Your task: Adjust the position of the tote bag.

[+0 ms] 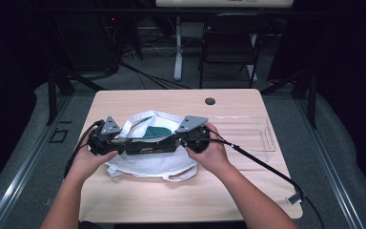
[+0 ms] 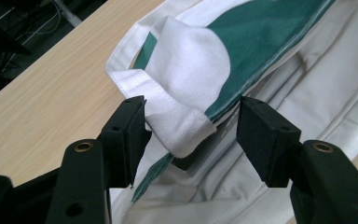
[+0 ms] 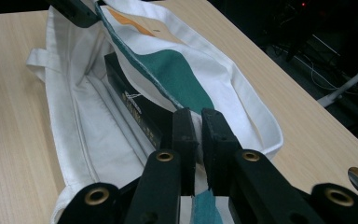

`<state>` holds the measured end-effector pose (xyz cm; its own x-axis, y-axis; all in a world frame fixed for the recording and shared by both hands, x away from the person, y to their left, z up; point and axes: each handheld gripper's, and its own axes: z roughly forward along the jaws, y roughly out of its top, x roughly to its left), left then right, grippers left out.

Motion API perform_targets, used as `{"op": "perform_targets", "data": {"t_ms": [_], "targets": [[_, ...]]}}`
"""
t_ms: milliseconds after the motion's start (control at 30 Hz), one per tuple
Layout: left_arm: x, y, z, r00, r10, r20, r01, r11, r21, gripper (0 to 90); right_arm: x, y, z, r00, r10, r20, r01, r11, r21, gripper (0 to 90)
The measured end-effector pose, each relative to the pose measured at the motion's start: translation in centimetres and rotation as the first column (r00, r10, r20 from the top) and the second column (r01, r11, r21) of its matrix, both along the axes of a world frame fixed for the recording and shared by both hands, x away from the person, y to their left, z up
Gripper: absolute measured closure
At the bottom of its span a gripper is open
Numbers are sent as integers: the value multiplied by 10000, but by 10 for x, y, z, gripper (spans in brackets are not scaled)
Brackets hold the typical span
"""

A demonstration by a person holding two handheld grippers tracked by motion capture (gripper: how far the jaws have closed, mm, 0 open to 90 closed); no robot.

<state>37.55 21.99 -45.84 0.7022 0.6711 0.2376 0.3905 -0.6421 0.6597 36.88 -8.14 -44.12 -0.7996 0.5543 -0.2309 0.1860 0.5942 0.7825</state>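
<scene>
A white cloth bag (image 1: 147, 168) with a green print lies in the middle of the wooden table (image 1: 181, 195). A long black box (image 1: 147, 146) lies inside its mouth. My left gripper (image 1: 122, 139) is at the bag's left end. It is open in the left gripper view (image 2: 191, 126), with a folded white hem of the bag (image 2: 182, 116) loose between the pads. My right gripper (image 1: 179, 139) is at the bag's right end. In the right gripper view it (image 3: 200, 126) is shut on the bag's green and white rim (image 3: 177, 74), and the box (image 3: 130, 100) lies just beyond.
A clear plastic tray (image 1: 248, 133) lies on the table right of the bag. A round cable hole (image 1: 210, 101) is near the far edge. A chair (image 1: 228, 43) and a desk leg (image 1: 177, 47) stand beyond the table. Cables trail from both grippers.
</scene>
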Motion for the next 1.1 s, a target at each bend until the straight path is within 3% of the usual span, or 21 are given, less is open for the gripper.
{"op": "perform_targets", "data": {"t_ms": [200,400,800,1100], "targets": [[2,0,-2,9999,74,-86,-74,10000,12,440,0,-1,1,10000,-27,27,27,10000,43,848],[2,1,3,9999,144,-85,-144,9999,0,512,1,-2,3,10000,-25,-10,25,9999,113,848],[7,-5,13,9998,219,-29,-217,9983,539,676,4,-4,6,10000,-32,-90,32,10000,0,847],[11,-8,17,9999,123,79,-130,9961,873,738,6,-5,6,9997,93,-221,-98,9998,-191,844]]}}
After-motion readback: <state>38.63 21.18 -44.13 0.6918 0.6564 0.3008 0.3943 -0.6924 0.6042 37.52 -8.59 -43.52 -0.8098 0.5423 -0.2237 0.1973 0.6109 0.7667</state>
